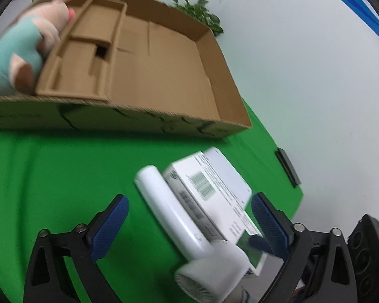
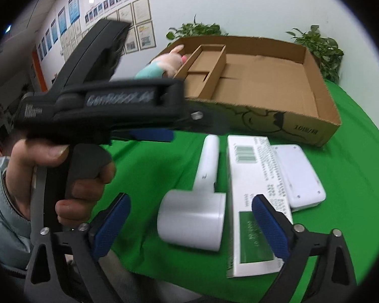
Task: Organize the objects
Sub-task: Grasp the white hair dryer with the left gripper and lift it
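A white hair dryer (image 2: 197, 202) lies on the green cloth (image 2: 149, 176), handle pointing toward the cardboard box (image 2: 265, 80). Beside it lie a long white-and-green carton (image 2: 252, 192) and a flat white case (image 2: 300, 174). A plush pig (image 2: 161, 67) sits in the box's left compartment, also in the left wrist view (image 1: 30, 48). My left gripper (image 1: 189, 223) is open above the hair dryer (image 1: 179, 217) and carton (image 1: 214, 189). My right gripper (image 2: 192, 223) is open, its fingers either side of the dryer's head and the carton's near end. The left gripper also shows in the right wrist view (image 2: 151, 133).
The box (image 1: 164, 75) has a cardboard insert (image 1: 83, 50) on its left and bare floor on its right. Potted plants (image 2: 318, 48) stand behind it. A dark device (image 1: 288, 166) lies at the cloth's right edge. A wall with framed papers (image 2: 139, 25) is at the left.
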### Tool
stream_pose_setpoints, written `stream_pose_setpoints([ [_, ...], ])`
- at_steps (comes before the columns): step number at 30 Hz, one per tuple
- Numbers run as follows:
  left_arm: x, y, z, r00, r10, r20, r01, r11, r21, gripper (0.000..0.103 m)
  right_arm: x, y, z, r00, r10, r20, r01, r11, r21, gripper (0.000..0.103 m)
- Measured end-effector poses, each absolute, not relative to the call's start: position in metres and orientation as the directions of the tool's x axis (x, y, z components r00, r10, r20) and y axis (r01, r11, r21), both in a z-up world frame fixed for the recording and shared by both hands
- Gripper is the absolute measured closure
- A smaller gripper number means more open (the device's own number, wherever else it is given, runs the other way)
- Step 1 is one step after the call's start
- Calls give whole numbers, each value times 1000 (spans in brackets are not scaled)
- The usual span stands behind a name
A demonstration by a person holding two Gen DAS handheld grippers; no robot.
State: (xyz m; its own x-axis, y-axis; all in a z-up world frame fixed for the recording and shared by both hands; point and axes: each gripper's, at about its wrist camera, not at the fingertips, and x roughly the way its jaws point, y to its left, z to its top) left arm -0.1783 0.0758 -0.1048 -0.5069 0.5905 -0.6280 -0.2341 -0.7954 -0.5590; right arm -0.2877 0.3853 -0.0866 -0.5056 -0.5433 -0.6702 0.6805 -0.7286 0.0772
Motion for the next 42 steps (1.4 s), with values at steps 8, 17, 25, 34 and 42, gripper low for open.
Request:
stream_pose_setpoints([
  [8, -188, 83, -125, -409, 672, -617, -221, -729, -648, 25, -287, 377, -97, -501, -499, -707, 669, -741, 48, 44],
  [17, -189, 78, -128, -391, 637, -665, -208, -765, -610, 40, -293, 375, -95, -466, -527, -711, 654, -746, 125, 44],
  [25, -191, 78, -135, -344, 639, -688, -185, -765, -617, 45, -292, 372, -96, -459, -531, -712, 663, -739, 123, 44],
  [34, -187, 66, -135, -356, 605, -712, -151, -789, -595, 66, -283, 365, -95, -496, -503, -708, 649, -757, 83, 44],
  [42, -186, 60, -124, -392, 596, -701, -144, -792, -593, 70, -284, 359, -94, -497, -516, -697, 648, -756, 97, 44],
])
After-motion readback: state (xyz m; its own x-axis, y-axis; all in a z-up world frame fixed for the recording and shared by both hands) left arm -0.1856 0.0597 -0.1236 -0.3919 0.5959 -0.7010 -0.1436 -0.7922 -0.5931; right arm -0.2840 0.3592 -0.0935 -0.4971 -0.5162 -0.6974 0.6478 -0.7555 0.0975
